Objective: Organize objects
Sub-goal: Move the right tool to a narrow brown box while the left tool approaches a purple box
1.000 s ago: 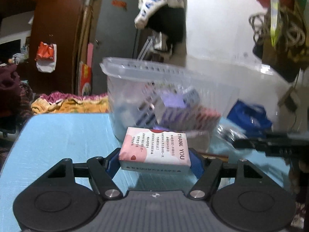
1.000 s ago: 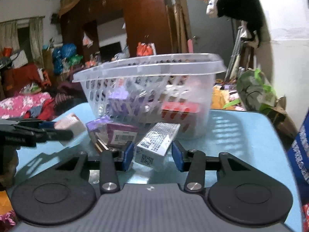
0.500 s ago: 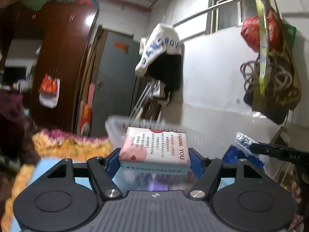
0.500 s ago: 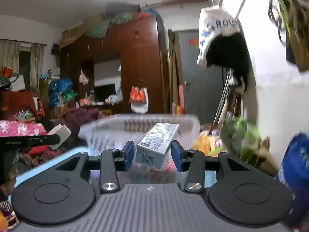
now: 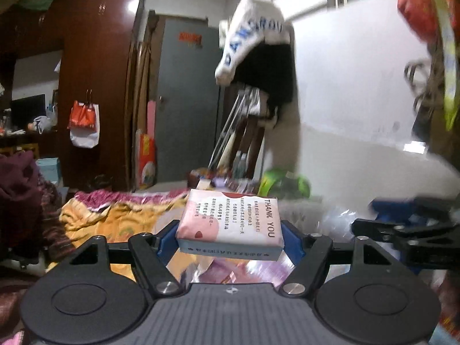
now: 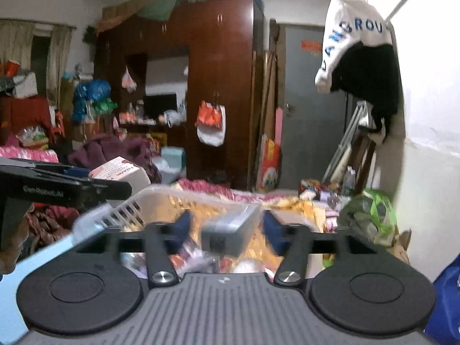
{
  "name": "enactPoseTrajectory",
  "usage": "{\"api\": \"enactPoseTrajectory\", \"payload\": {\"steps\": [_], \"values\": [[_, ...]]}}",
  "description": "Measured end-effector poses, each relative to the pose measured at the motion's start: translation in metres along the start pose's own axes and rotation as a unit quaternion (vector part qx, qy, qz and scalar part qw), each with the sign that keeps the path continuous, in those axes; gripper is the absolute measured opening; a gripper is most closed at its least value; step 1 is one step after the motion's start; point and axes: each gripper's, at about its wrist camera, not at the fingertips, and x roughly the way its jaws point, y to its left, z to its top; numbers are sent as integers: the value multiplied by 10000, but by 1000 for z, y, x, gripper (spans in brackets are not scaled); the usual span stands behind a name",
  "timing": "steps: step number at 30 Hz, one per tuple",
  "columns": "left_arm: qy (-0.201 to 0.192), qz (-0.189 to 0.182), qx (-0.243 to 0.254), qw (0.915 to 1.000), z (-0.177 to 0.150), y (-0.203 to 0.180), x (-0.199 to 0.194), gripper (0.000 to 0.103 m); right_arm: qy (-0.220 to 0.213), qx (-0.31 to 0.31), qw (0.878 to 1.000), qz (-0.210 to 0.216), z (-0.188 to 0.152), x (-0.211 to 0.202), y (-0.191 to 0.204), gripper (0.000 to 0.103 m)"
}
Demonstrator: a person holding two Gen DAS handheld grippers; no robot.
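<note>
Dark red wardrobe (image 6: pixel 221 86) far across the room, grey door (image 6: pixel 310 109) to its right, white-and-black garment (image 6: pixel 356 43) hung on the right wall. Heaped bedding in yellow and pink (image 5: pixel 115 218) in the middle distance. Blue tabletop (image 6: pixel 37 261) at the near left edge of the right wrist view. Clear plastic basket (image 6: pixel 115 215) directly below both tools, slotted wall and rim blurred, purple and pink packets (image 6: pixel 195 258) lying inside.

Right gripper (image 6: pixel 224 230) over the basket, jaws opening, blue pads well clear of the silver-grey box (image 6: pixel 230 233); box blurred, loose between them, above the basket's contents. Whether anything is touching the box, cannot tell.

Left gripper (image 5: pixel 230 237) to the left of the right one, also above the basket, pinching a pink-and-white "THANK YOU" pack (image 5: pixel 230 224) flat between both blue pads, printed face up, long sides pressed. Same pack seen edge-on at the left of the right wrist view.
</note>
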Motion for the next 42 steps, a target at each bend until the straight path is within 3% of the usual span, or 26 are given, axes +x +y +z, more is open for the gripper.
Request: {"api": "enactPoseTrajectory", "payload": {"steps": [2,5,6,8,10,13,18,19,22,25,30,36,42], "values": [[94,126,71,9999,-9,1,2,76,-91,-20,9999,-133,-10,-9,2,94],[-75,19,-87,9999,-21,10,-21,78,-323,101,9994,2,-29,-42,5,103],[-208,-85,-77,9997,-24,10,-29,87,-433,160,9989,75,-38,-54,6,103],[-375,33,48,9993,-24,5,-34,92,-374,283,9986,241,-52,-63,9,103],[-262,208,98,9994,-23,3,-25,92,-278,400,9980,400,-67,-66,13,103],[-147,100,-160,9997,-26,12,-22,89,-159,517,9973,503,-82,-67,18,103],[-438,-153,27,9989,-64,4,-74,93,215,644,9938,877,-96,-62,16,103],[-391,-181,156,9990,-74,-1,-78,93,303,618,9928,979,-99,-60,19,101],[133,-11,347,9993,-97,-9,-65,93,604,558,9896,1182,-108,-51,27,81],[580,-178,21,9982,-109,0,-49,86,836,647,9843,1416,-113,-43,31,64],[873,-232,137,9958,-118,-3,-35,84,1132,446,9828,1389,-117,-33,42,63],[1068,-283,231,9936,-121,-13,-22,84,1191,368,9819,1425,-119,-24,46,62],[1128,-334,197,9929,-123,-15,-16,84,1195,662,9773,1621,-124,-28,34,37]]}}
